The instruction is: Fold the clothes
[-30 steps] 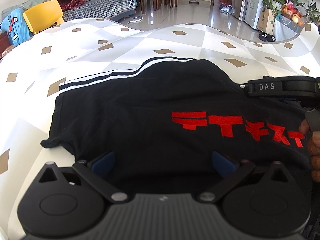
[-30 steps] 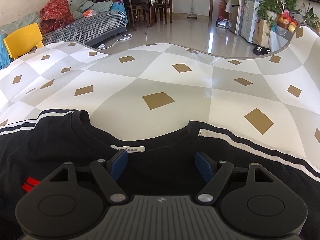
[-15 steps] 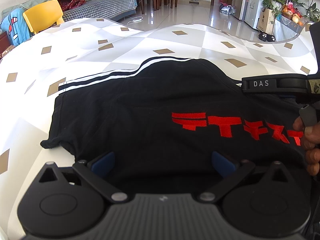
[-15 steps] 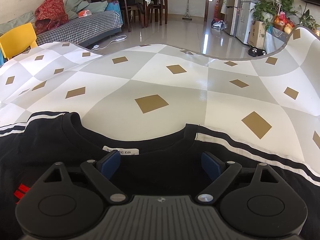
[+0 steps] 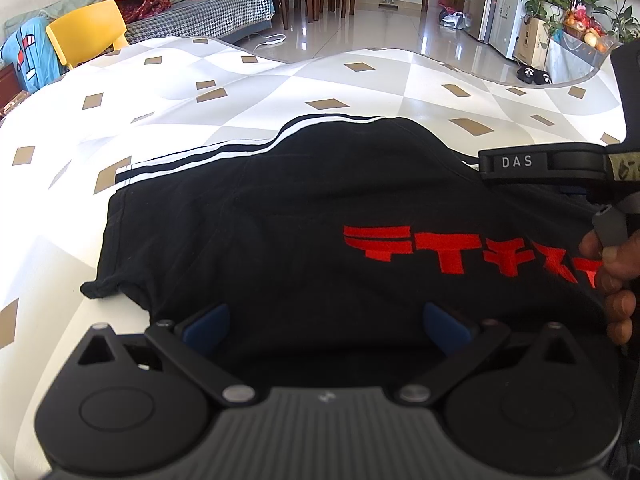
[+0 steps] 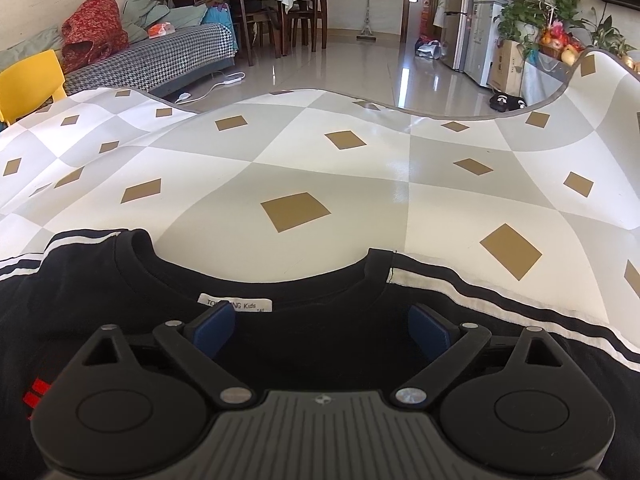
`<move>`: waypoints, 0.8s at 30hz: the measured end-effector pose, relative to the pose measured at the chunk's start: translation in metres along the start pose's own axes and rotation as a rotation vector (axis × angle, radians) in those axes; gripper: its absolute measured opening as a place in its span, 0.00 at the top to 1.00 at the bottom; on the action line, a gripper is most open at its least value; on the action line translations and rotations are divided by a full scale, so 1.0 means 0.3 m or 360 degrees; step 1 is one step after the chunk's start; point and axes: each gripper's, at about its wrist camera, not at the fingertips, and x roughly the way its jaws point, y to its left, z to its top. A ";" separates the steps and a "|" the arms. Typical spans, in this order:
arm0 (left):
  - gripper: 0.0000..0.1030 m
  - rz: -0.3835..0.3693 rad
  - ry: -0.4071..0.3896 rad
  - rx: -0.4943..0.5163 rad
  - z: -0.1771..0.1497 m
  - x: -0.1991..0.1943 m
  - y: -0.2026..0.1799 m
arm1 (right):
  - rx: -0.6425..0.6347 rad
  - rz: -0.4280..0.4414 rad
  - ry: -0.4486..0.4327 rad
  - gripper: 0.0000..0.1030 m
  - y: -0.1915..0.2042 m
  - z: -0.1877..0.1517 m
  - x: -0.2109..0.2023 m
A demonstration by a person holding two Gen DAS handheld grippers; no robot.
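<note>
A black T-shirt (image 5: 288,232) with red lettering and white shoulder stripes lies flat on the table. My left gripper (image 5: 326,322) hovers open over its lower body, blue pads wide apart, nothing between them. In the right wrist view the same T-shirt (image 6: 100,280) shows its round collar and a white neck label (image 6: 256,303). The right gripper (image 6: 322,326) stands open just behind the collar, over the black cloth. The right tool's body (image 5: 552,164), marked DAS, reaches in at the right of the left wrist view, with a person's hand (image 5: 616,276) on it.
The table wears a white and grey checked cloth (image 6: 296,160) with tan diamonds; its far edge curves off to the room floor. A yellow chair (image 5: 86,32) and a sofa (image 5: 208,12) stand beyond the left side, a fridge and plants at the far right.
The right gripper has edged back and to the left along the collar, so the neck label now sits by its left pad. The left gripper holds still.
</note>
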 end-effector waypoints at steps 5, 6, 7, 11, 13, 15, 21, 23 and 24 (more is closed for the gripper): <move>0.00 -0.0001 0.0000 0.0001 0.004 0.004 -0.002 | 0.0013 -0.0002 0.0008 0.09 -0.005 0.006 0.000; 0.00 -0.0001 0.0000 0.0001 0.005 0.005 -0.003 | 0.0017 0.0001 0.0012 0.08 -0.008 0.007 -0.004; 0.00 -0.0002 0.0001 0.0001 0.007 0.007 -0.003 | 0.0021 0.0003 0.0016 0.08 -0.010 0.008 -0.008; 0.00 -0.0002 0.0010 0.0002 0.015 0.013 -0.003 | 0.0037 0.0014 0.0033 0.11 -0.022 0.013 -0.024; 0.00 -0.0001 0.0015 0.0001 0.019 0.015 -0.002 | 0.0046 0.0019 0.0042 0.15 -0.027 0.015 -0.032; 0.00 -0.0002 0.0019 -0.0001 0.022 0.017 0.000 | 0.0054 0.0025 0.0050 0.18 -0.033 0.017 -0.040; 0.00 0.0003 0.0051 -0.0042 0.032 0.012 0.003 | 0.0116 0.0015 0.0079 0.19 -0.087 0.010 -0.089; 0.00 -0.0009 0.0056 -0.0066 0.033 0.002 0.004 | 0.0129 -0.0004 0.0093 0.20 -0.109 0.004 -0.107; 0.00 -0.0014 0.0054 -0.0072 0.033 -0.004 0.002 | 0.0135 -0.0015 0.0099 0.20 -0.119 0.001 -0.116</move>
